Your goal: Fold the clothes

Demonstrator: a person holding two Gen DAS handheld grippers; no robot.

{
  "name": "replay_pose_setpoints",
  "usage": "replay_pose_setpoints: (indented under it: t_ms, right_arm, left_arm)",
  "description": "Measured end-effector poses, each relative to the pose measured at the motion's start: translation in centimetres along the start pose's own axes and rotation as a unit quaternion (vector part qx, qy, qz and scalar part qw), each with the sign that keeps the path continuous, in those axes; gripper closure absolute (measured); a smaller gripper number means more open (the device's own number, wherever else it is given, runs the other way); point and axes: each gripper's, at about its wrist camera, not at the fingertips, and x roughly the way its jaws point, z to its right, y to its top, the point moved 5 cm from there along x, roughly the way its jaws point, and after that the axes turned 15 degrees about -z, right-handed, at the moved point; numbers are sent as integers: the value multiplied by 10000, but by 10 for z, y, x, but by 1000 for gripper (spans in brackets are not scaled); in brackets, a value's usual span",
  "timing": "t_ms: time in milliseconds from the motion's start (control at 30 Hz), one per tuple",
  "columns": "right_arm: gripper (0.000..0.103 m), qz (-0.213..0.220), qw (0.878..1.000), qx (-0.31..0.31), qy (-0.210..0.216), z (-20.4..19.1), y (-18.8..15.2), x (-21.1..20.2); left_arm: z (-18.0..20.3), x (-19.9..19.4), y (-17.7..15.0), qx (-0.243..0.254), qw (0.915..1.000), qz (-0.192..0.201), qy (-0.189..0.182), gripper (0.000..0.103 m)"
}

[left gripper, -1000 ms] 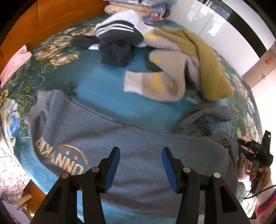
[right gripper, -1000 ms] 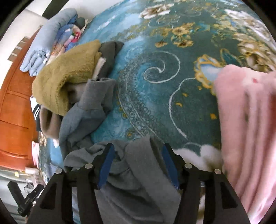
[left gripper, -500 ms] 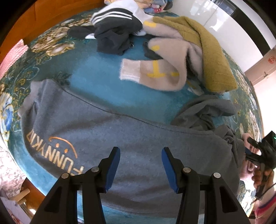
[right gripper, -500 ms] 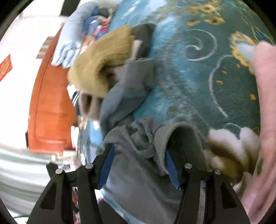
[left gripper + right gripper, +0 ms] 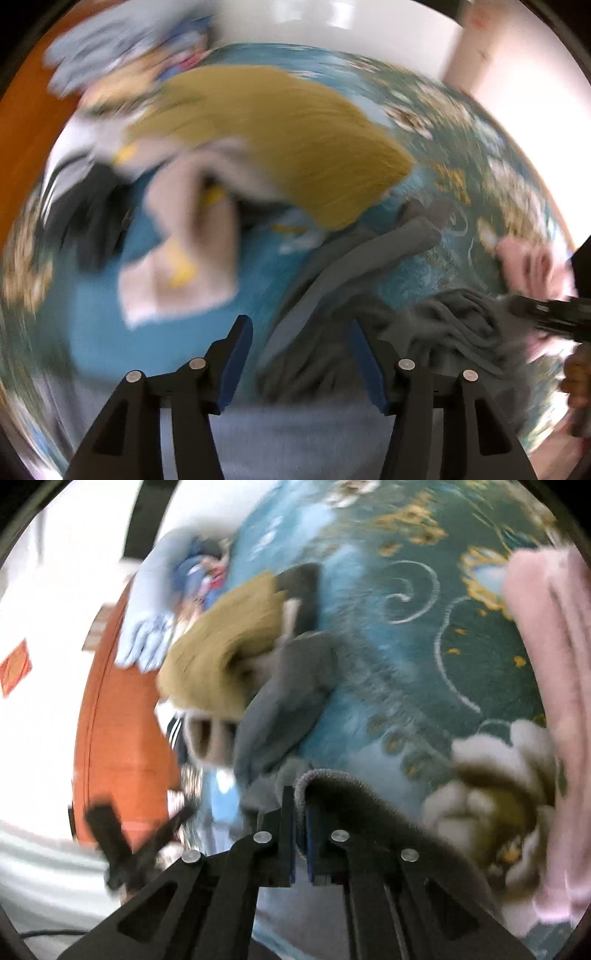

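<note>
A grey sweatshirt point(image 5: 369, 280) lies rumpled on the teal flowered bedspread point(image 5: 424, 266), one sleeve stretched toward the far right. My left gripper point(image 5: 299, 325) hovers over it in a blurred picture. Its jaws are opening, and the grey cloth shows below the gap without touching the pads. My right gripper point(image 5: 300, 794) is shut on a thick folded edge of the grey sweatshirt point(image 5: 354, 794), which arches over its right finger. In the left wrist view the right gripper point(image 5: 546, 317) sits at the right edge by the bunched cloth. The left gripper point(image 5: 122, 845) is a dark blur at the right wrist view's lower left.
A mustard sweater point(image 5: 295, 147), a beige garment with yellow marks point(image 5: 192, 251) and a black striped one point(image 5: 85, 206) lie heaped beyond the sweatshirt. Pale blue clothes point(image 5: 147, 627) lie by the orange wooden board point(image 5: 118, 720). A pink fleece point(image 5: 546, 664) covers the right side.
The left view has swung right across the bed and rolled; the sweatshirt's printed chest is out of sight. The right gripper has gone from open around the grey cloth to shut on it.
</note>
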Motion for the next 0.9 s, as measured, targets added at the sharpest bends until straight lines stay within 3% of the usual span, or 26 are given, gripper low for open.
replay_pose_setpoints:
  t_ms: [67,200,233,333,433,567,667,733,800,900]
  right_arm:
    - [98,-53,10000,-8,-64,1,-12,-4]
    - [98,-104,9998,61,-139,4,-23,-9]
    - [98,-107,9998,92,-137,5,-24,-9]
    - [98,-114,9997,119,-182,6,-26,-11]
    - [98,-59,9995,163,-246,6,-23,-13]
    - [98,152,9991,242,-320,3,-18,-21]
    - [98,450,9984,196,-275,-5,-14,-38]
    - [99,772,9967,151,-194,-10,-10,-59]
    - [99,1130,9933,150,-170,-11,-8,-82]
    - [99,1580,9863,375,-281,4,-4,-110]
  left_arm:
    - [20,16,17,516,9975,-115,473,43]
    - [50,45,32,1398,9825,-261,1205,43]
    - [55,51,34,1551,9781,-296,1359,47]
    - [51,49,34,1392,9840,-254,1086,96]
    - [46,46,35,1231,9889,-211,811,100]
    - [15,3,33,563,9971,376,348,101]
    - [-35,-60,28,-161,9934,1131,-119,101]
    - [-77,-103,17,-696,9829,1670,-341,101]
    - [-127,-140,-4,-1336,9660,2161,-485,101]
    - [-208,-146,-47,-2460,9414,2274,-399,101]
